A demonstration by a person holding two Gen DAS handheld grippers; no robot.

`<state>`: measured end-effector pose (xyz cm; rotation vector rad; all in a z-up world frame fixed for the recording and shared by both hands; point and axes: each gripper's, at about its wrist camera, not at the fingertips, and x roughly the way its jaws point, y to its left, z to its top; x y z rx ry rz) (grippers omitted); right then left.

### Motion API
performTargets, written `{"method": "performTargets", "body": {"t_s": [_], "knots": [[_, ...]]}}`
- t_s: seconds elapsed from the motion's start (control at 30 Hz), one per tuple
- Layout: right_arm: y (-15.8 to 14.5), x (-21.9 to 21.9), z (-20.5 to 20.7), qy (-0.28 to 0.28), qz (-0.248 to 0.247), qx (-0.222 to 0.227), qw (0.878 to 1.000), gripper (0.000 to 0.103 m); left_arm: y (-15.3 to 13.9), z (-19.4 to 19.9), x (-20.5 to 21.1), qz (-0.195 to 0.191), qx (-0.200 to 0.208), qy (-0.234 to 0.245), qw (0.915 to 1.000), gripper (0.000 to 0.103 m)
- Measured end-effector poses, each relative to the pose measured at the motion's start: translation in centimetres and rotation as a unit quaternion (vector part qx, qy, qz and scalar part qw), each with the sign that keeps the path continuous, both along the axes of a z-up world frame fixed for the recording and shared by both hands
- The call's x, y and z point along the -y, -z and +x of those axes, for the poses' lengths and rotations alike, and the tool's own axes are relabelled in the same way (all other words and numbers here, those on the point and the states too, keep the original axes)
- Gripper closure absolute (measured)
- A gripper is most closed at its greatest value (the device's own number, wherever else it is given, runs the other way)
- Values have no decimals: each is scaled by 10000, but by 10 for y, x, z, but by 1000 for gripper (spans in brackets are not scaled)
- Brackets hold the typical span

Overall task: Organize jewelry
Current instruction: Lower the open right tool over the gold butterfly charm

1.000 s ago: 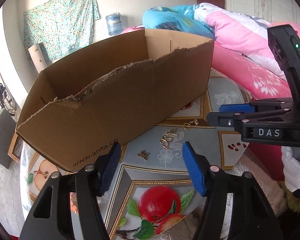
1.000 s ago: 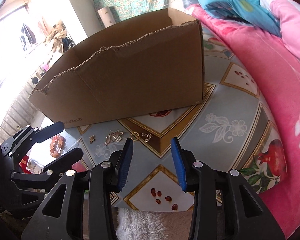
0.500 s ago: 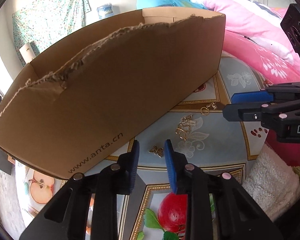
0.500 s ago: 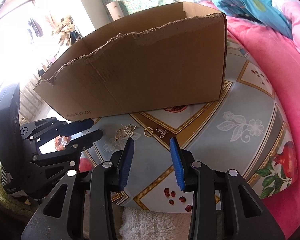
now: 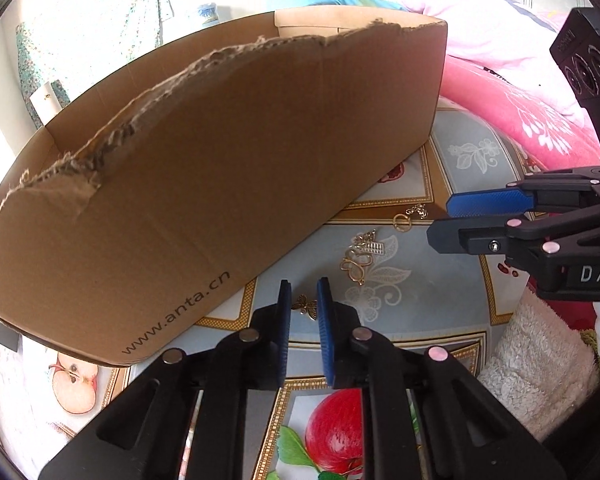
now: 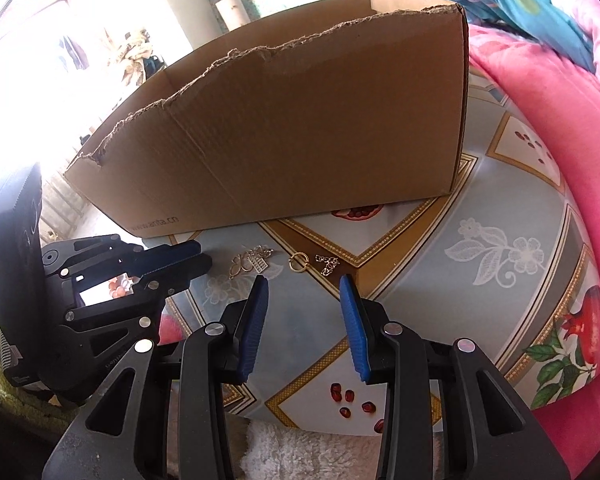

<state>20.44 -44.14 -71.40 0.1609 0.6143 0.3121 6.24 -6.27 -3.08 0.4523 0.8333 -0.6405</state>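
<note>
Small gold jewelry lies on a patterned tablecloth in front of a torn cardboard box point(image 5: 220, 184). My left gripper point(image 5: 304, 304) has its blue pads narrowed around a small gold butterfly piece point(image 5: 305, 305); contact is unclear. Beyond lie a gold looped pendant point(image 5: 358, 256), a gold ring point(image 5: 401, 222) and a short chain point(image 5: 417, 210). My right gripper point(image 6: 304, 300) is open and empty, just short of the ring point(image 6: 298, 261) and chain point(image 6: 327, 264). The pendant point(image 6: 250, 262) and the left gripper point(image 6: 188, 258) show in the right wrist view.
The box point(image 6: 292, 136) stands close behind the jewelry. Pink bedding point(image 6: 560, 92) lies to the right. A white fleecy cloth point(image 5: 540, 364) sits at the table's near edge. The tablecloth point(image 6: 480, 280) has fruit prints.
My left gripper moved forward and down to the butterfly piece and its jaws narrowed from wide open to a small gap around it. My right gripper moved slightly closer to the ring and stayed open.
</note>
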Motion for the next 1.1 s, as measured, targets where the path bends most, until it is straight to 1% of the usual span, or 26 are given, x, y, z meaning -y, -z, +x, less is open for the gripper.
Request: {"method": "performTargets", "body": {"t_s": [0.2, 0.37, 0.7, 0.83, 1.1], "knots": [[-5, -8, -3, -126, -49, 48, 9999, 68, -2, 1, -4, -29, -39, -15, 10000, 91], [-3, -20, -4, -391, -102, 71, 9992, 68, -3, 1, -6, -45, -60, -19, 10000, 91], [-3, -48, 15, -830, -237, -8, 9963, 68, -7, 2, -13, -178, -85, -199, 9996, 91], [-5, -57, 23, -902, -243, -28, 9956, 68, -9, 3, -15, -248, -77, -280, 9993, 91], [-10, -63, 36, -810, -379, 16, 9960, 68, -12, 4, -20, -408, -97, -353, 9985, 91]]}}
